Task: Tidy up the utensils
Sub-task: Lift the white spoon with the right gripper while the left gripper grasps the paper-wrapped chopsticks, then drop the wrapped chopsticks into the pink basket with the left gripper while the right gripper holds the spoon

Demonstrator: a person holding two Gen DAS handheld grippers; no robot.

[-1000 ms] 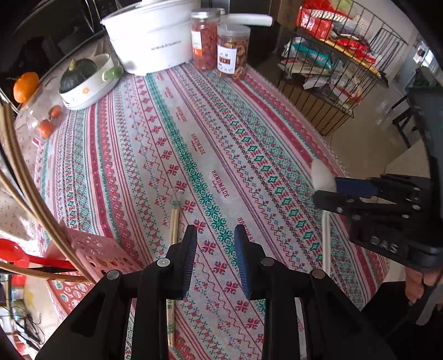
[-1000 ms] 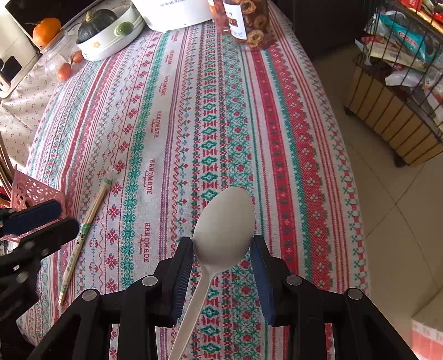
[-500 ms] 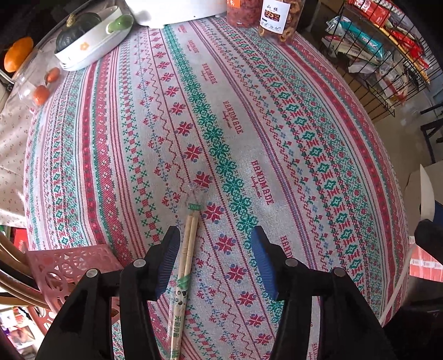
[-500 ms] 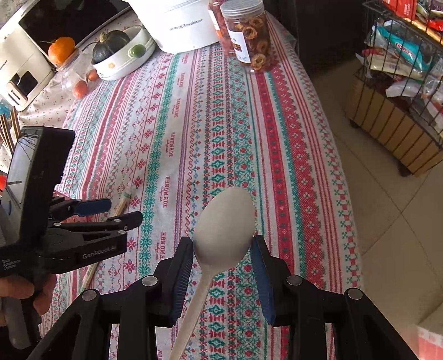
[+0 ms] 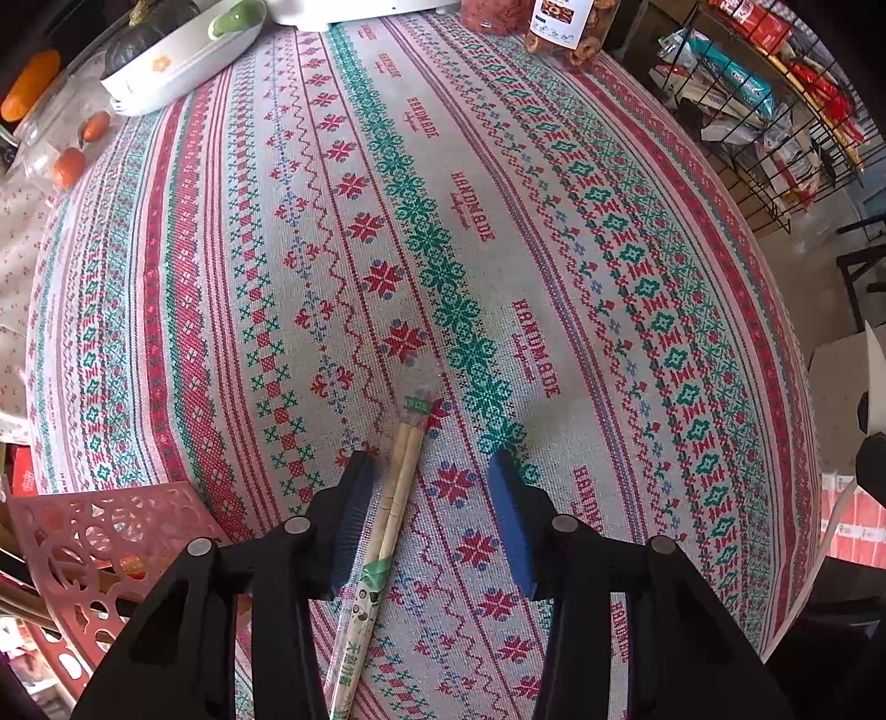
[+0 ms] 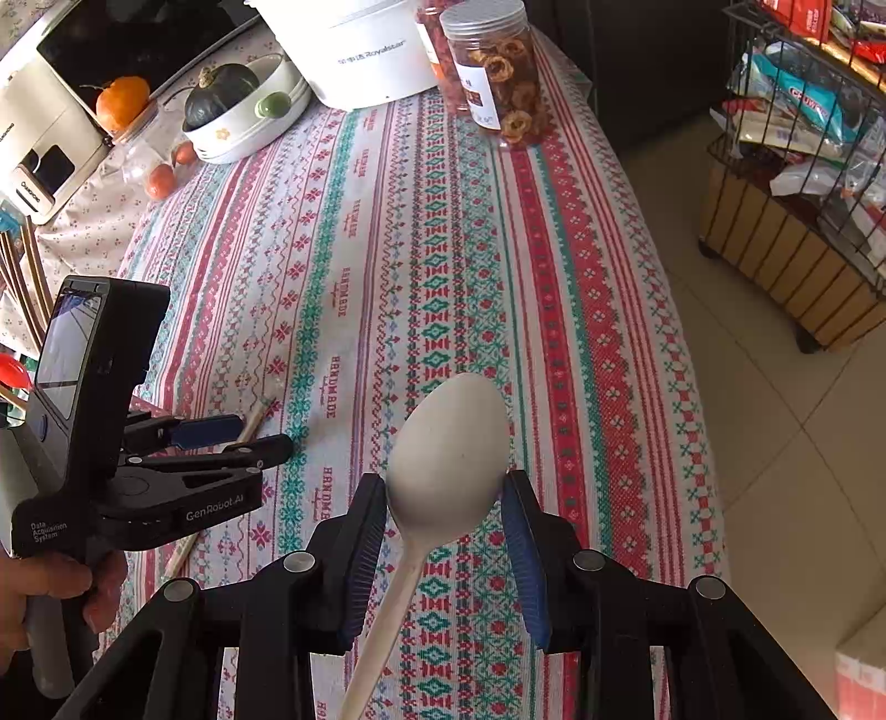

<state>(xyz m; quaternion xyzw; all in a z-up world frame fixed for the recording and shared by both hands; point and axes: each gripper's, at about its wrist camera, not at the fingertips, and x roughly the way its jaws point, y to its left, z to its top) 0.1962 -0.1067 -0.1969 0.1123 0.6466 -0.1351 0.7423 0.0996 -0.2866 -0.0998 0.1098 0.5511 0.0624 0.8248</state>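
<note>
A pair of wrapped bamboo chopsticks [image 5: 387,515] lies on the patterned tablecloth. My left gripper [image 5: 432,487] is open just above the cloth, with the chopsticks lying between its fingers, close to the left one. It also shows in the right wrist view [image 6: 243,437], where the chopsticks [image 6: 257,412] pass between its fingers. My right gripper [image 6: 446,531] is shut on a white spoon [image 6: 448,454], bowl up, held above the table's right side. A pink perforated utensil basket [image 5: 94,548] stands at the lower left.
At the table's far end stand a white cooker [image 6: 354,50], two snack jars [image 6: 498,72], a white dish with a squash [image 6: 243,111] and a container of tomatoes [image 6: 155,160]. A wire rack of packets [image 6: 803,138] stands on the floor to the right.
My left gripper has dropped lower and opened wider, so the chopsticks now lie between its fingers. My right gripper has lifted and drawn back with the spoon.
</note>
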